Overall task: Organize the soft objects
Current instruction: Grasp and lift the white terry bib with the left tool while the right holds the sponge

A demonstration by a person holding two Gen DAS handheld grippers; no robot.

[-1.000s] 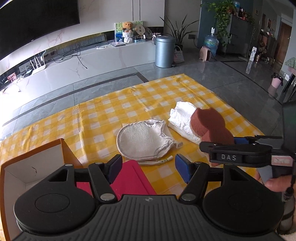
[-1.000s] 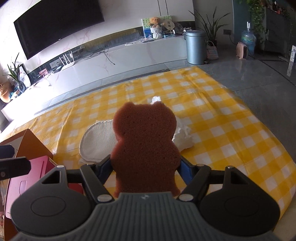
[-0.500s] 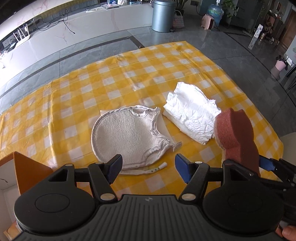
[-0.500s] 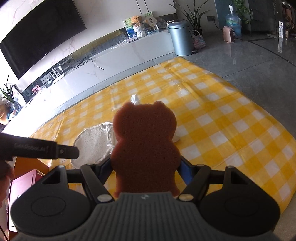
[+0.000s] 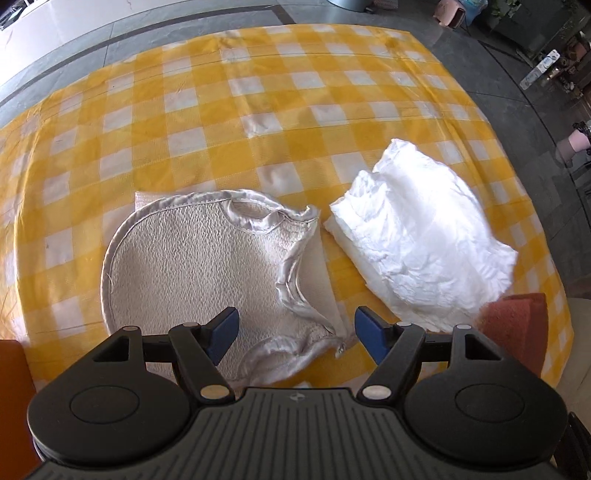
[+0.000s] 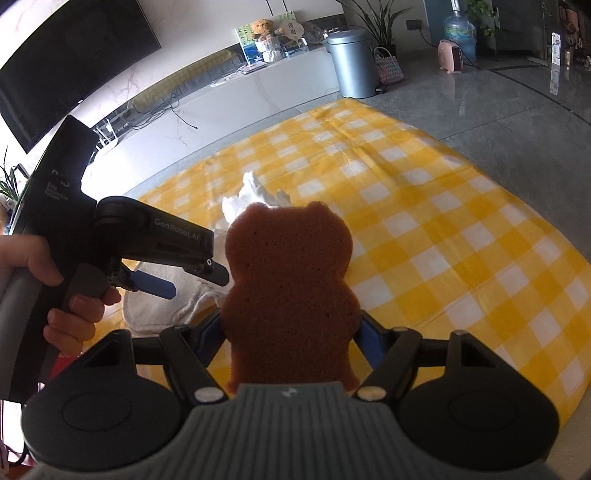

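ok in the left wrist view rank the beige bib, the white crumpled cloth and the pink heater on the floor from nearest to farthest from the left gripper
1. Beige bib: directly below the open left gripper, its lower edge between the fingertips.
2. White crumpled cloth: up and to the right, on the yellow checked cloth.
3. Pink heater: far off on the grey floor, top right.

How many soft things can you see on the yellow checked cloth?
2: a beige bib lying below the left gripper, and a crumpled white cloth beside it. A pale cloth seems tucked under the bib.
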